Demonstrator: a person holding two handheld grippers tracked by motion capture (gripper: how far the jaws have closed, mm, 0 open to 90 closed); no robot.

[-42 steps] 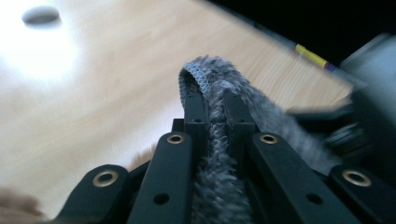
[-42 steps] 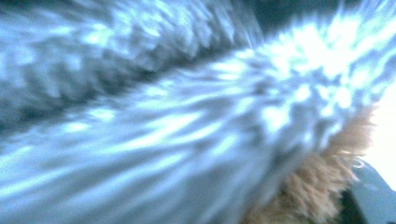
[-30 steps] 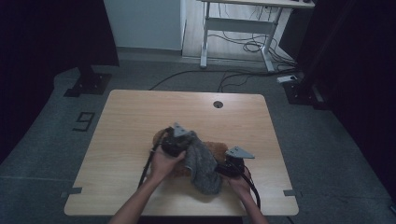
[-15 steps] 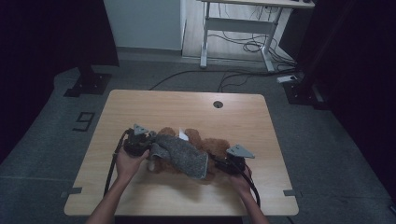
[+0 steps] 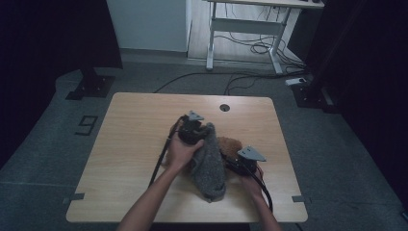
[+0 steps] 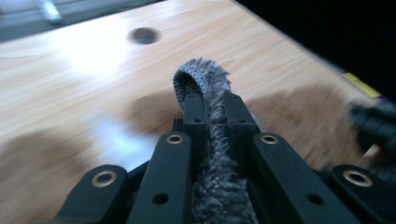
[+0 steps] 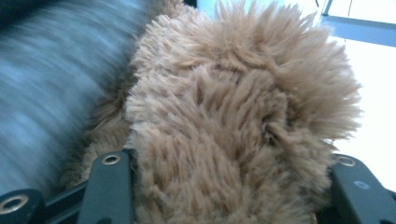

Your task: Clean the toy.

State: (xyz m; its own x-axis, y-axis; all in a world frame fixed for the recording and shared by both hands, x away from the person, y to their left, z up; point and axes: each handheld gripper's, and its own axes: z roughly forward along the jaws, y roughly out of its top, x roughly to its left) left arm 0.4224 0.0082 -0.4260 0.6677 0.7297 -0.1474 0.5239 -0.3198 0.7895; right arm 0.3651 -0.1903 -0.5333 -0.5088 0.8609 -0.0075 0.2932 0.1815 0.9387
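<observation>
Your table (image 5: 134, 144) was a pale wooden top with a round cable hole (image 5: 224, 107) near its far edge, standing on a grey floor with a second desk (image 5: 250, 19) behind it. Across the middle of that top, a little toward your right, lay the grey fuzzy cloth (image 5: 210, 166) — a long, shaggy strip running from your left gripper down toward the near edge. Beside it, touching its right side, sat the brown fuzzy cloth (image 5: 230, 145), smaller and bunched up.

Your left hand (image 5: 179, 153) carried the left gripper (image 5: 193, 126) at the far end of the grey strip. In the left gripper view its jaws stood nearly together, pinching a folded loop of the grey cloth (image 6: 205, 88) above the wood.

Your right gripper (image 5: 239, 162) rested near the table's right side — its jaws stood about half apart, clamped around the brown cloth (image 7: 233, 126), which bulged out between them.
</observation>
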